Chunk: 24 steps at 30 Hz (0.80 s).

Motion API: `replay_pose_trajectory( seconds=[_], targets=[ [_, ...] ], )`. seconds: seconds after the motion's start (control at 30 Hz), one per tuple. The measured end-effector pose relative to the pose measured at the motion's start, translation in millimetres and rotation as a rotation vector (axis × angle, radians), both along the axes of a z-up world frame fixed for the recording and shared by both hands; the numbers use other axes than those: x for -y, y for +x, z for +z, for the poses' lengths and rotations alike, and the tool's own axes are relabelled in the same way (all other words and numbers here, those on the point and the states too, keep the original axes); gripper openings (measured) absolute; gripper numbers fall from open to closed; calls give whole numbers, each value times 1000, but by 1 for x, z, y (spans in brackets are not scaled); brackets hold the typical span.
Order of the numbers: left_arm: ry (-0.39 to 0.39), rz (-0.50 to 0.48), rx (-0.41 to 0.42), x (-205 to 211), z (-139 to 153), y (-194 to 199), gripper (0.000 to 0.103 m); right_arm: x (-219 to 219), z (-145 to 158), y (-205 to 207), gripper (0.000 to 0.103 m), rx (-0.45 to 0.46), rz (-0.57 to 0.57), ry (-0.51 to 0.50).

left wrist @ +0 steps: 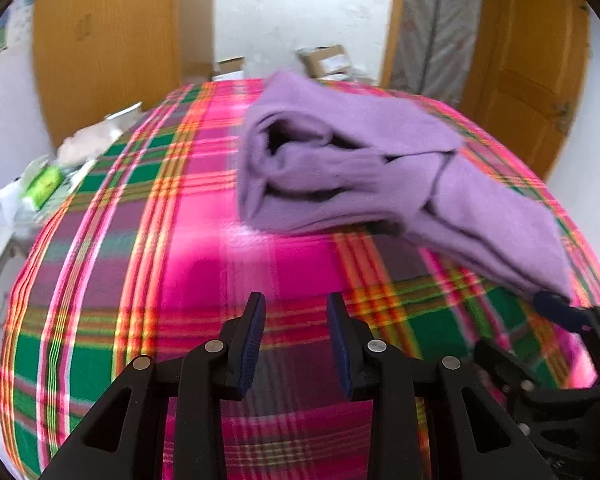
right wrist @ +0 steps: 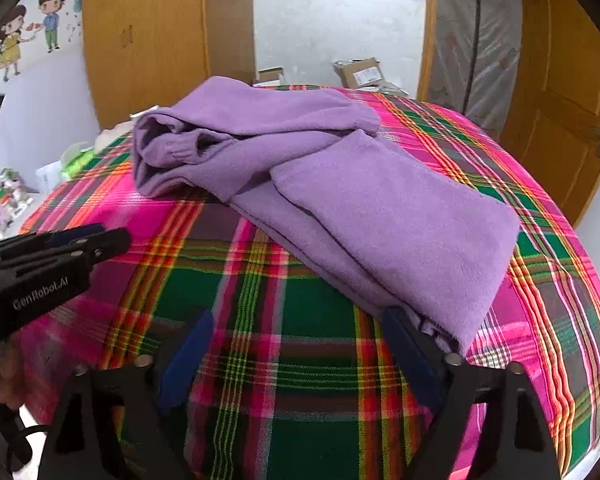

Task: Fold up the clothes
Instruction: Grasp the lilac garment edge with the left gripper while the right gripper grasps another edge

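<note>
A purple fleece garment (left wrist: 340, 160) lies loosely folded and bunched on a bed covered by a pink, green and orange plaid blanket (left wrist: 172, 280). My left gripper (left wrist: 296, 320) is open over bare blanket, short of the garment's near edge, with nothing between its fingers. In the right wrist view the garment (right wrist: 340, 200) stretches from the far left towards the near right. My right gripper (right wrist: 300, 336) is wide open, and the garment's near corner rests beside its right finger (right wrist: 404, 340). The right gripper (left wrist: 556, 306) also shows at that corner in the left wrist view, and the left gripper (right wrist: 112, 240) at the left in the right wrist view.
Beyond the bed stand a wooden wardrobe (right wrist: 148, 40), cardboard boxes (right wrist: 360, 72) and a wooden door (right wrist: 560, 100). Bags and small packages (left wrist: 44, 184) clutter a surface left of the bed. A hand (right wrist: 4, 384) holds the left gripper.
</note>
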State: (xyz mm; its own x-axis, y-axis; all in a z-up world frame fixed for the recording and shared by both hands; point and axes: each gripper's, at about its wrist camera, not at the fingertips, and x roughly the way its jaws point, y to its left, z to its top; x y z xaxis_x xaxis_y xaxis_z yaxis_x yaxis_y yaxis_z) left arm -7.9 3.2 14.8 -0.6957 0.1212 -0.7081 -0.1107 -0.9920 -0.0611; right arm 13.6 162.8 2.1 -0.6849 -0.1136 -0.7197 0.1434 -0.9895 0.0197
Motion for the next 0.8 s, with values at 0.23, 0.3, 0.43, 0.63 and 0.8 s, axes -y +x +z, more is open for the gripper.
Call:
replay_pose_trajectory(
  seconds=[0.23, 0.3, 0.43, 0.63, 0.8],
  targets=[
    [-76, -83, -111, -13, 36, -18, 33, -21, 21, -1, 71, -70, 44, -62],
    [-59, -108, -94, -16, 39, -30, 33, -32, 28, -6, 70, -90, 22, -54],
    [-2, -167, -23, -25, 41, -53, 33, -59, 42, -18, 70, -123, -56, -33],
    [-7, -122, 9, -20, 34, -76, 33, -117, 31, -29, 71, -33, -240, -79],
    [-12, -15, -34, 4, 41, -78, 33, -145, 11, -37, 73, 73, -310, -180]
  ],
)
